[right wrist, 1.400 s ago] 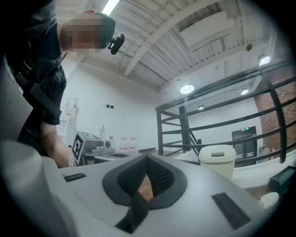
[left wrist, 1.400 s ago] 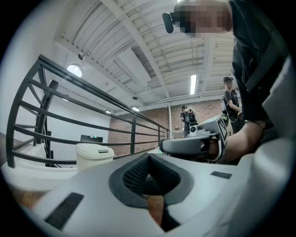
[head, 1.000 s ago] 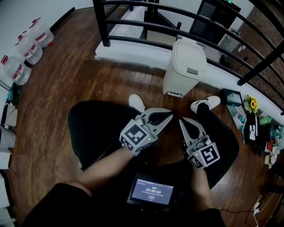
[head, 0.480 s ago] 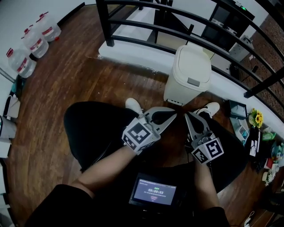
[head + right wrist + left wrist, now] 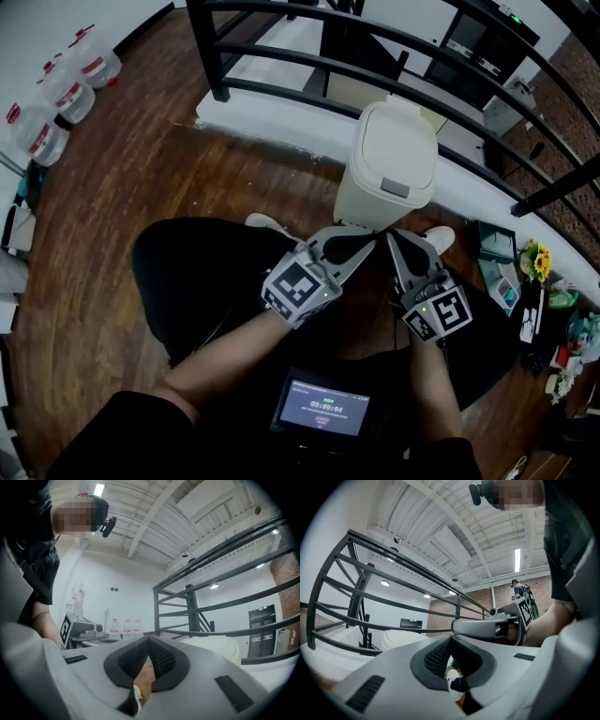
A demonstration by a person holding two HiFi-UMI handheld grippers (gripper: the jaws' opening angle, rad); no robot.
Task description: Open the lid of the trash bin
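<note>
The white trash bin (image 5: 387, 165) stands on the wood floor against the white ledge, its domed lid down and its grey latch facing me. My left gripper (image 5: 367, 247) and right gripper (image 5: 390, 237) are both shut and empty, tips side by side just short of the bin's base. In the left gripper view the bin's lid (image 5: 401, 639) shows low beyond the shut jaws of the left gripper (image 5: 450, 637), with the right gripper (image 5: 488, 627) beside it. In the right gripper view the bin (image 5: 213, 647) lies just right of the right gripper (image 5: 149, 642).
A black metal railing (image 5: 281, 58) runs behind the bin. Water bottles (image 5: 58, 92) stand at the far left wall. Small clutter (image 5: 536, 272) lies on the floor at right. The person's shoes (image 5: 266, 224) flank the bin's base. A screen (image 5: 324, 409) sits at the person's waist.
The view has closed in on the bin: both grippers have moved forward and their tips now reach near its base. Both stay shut.
</note>
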